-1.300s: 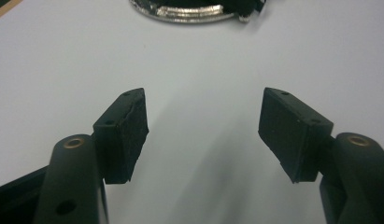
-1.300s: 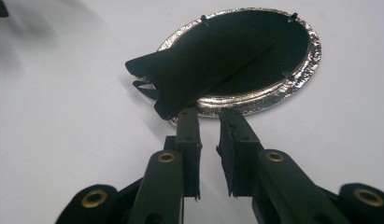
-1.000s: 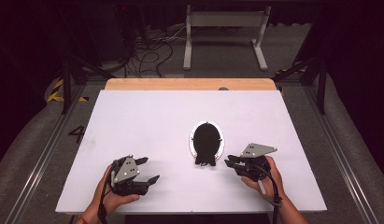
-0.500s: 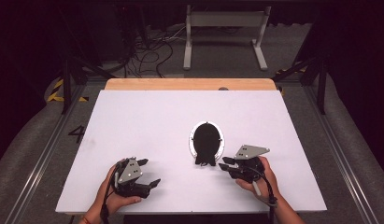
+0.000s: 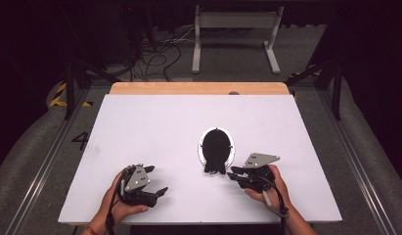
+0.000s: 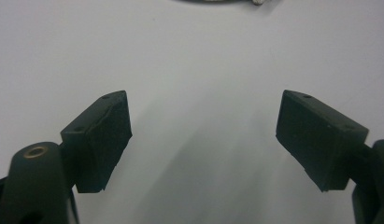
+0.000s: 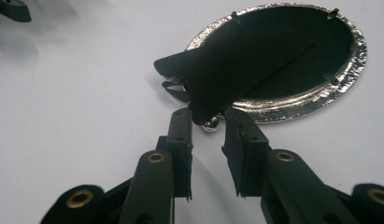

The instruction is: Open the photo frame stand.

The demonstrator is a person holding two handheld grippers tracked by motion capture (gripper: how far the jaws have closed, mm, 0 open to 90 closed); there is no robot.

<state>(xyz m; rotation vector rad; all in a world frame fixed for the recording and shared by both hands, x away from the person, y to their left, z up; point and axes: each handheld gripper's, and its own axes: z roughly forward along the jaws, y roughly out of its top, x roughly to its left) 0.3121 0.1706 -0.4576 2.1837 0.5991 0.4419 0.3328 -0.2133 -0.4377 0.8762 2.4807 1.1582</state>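
— Near the table's [image 5: 154,122] front edge, right of middle: right gripper [image 7: 208,122] shifted in to the oval frame [image 5: 216,147], jaws just narrowing around its stand tip [image 7: 203,105]. Pinched yet?
— Cannot tell. Left gripper [image 6: 206,135] released wider, empty. Probably lifting the stand next.

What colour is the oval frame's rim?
Shiny silver rim around a black back, clearest in the right gripper view.
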